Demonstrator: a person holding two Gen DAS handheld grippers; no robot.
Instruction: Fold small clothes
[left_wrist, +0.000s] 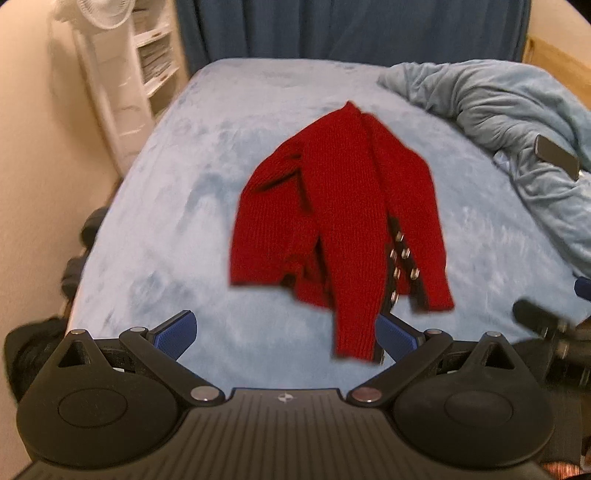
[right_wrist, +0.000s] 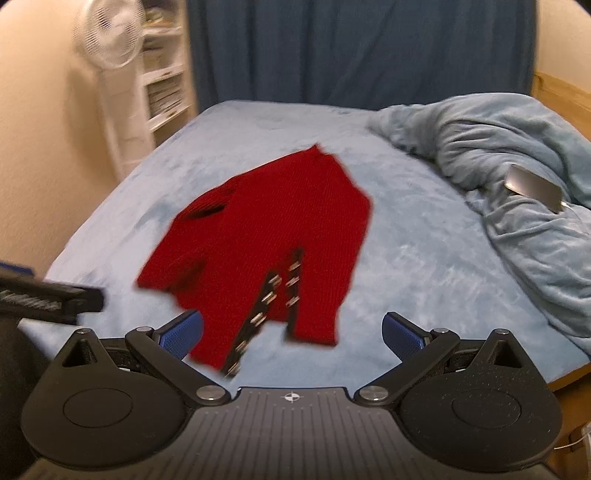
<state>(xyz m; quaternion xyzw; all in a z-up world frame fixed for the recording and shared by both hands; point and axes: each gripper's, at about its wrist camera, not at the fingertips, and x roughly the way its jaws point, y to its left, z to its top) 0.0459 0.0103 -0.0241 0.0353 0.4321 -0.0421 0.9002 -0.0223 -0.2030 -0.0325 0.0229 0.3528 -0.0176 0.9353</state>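
Left wrist view, from left to right: a white fan (left_wrist: 99, 13) and a white shelf unit (left_wrist: 147, 62) stand by the cream wall, with a dark blue curtain (left_wrist: 351, 29) behind the bed (left_wrist: 177, 206). The left gripper (left_wrist: 284, 332) hangs over the near edge of the bed, its blue-padded fingers (left_wrist: 177, 328) spread wide with nothing between them. The red knit cardigan (left_wrist: 332, 206) lies on the light blue bed cover ahead of it, sleeves folded in, a dark placket with metal snaps (left_wrist: 400, 266) showing near its lower right. One sleeve end (left_wrist: 354, 332) overlaps the right finger in the picture; whether they touch cannot be told. Further right a rumpled blue blanket (left_wrist: 517, 122) is heaped, a dark flat device (left_wrist: 557, 155) resting on it.

Right wrist view: a dark part of the other gripper juts in at the left edge. The right gripper (right_wrist: 291, 332) also has its fingers (right_wrist: 402, 332) wide apart and empty, with the cardigan's hem just ahead of and between them. The frame is motion-blurred.
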